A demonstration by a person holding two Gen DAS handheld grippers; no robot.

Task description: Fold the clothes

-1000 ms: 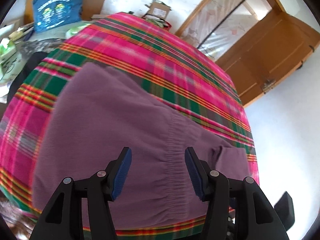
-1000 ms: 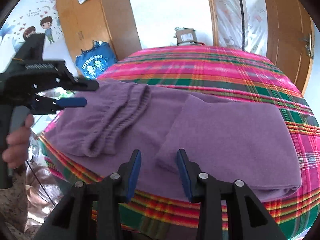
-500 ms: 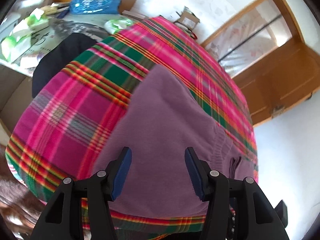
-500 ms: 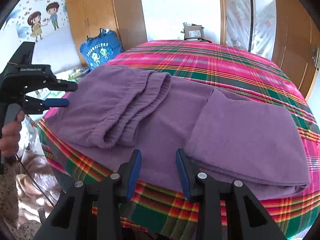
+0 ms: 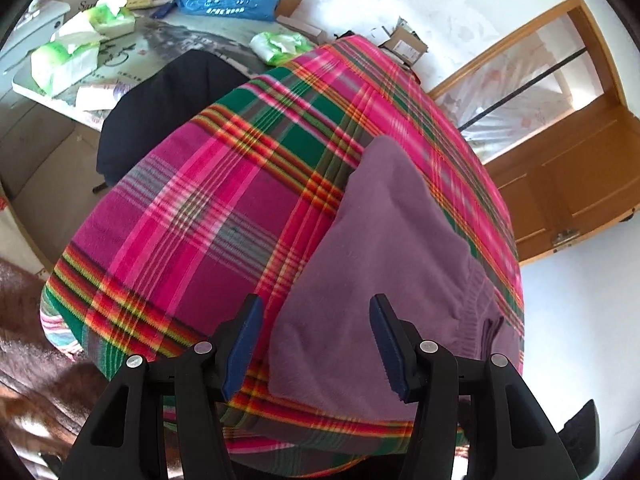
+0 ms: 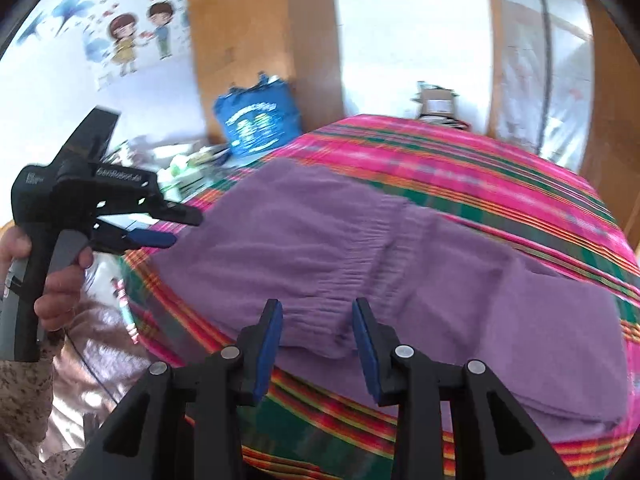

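The purple garment lies partly folded on the plaid blanket, near its front edge, its elastic band bunched in the middle. The right gripper hovers at that band, jaws opening, apparently gripping nothing. The left gripper gapes wide over the garment's left edge, empty.

You swing left gripper off wide purple fleece garment toward its near corner; pink-green plaid blanket now fills view's left. Your right gripper shifts from folded leg part to gathered elastic waistband, jaws opening, nothing pinched.
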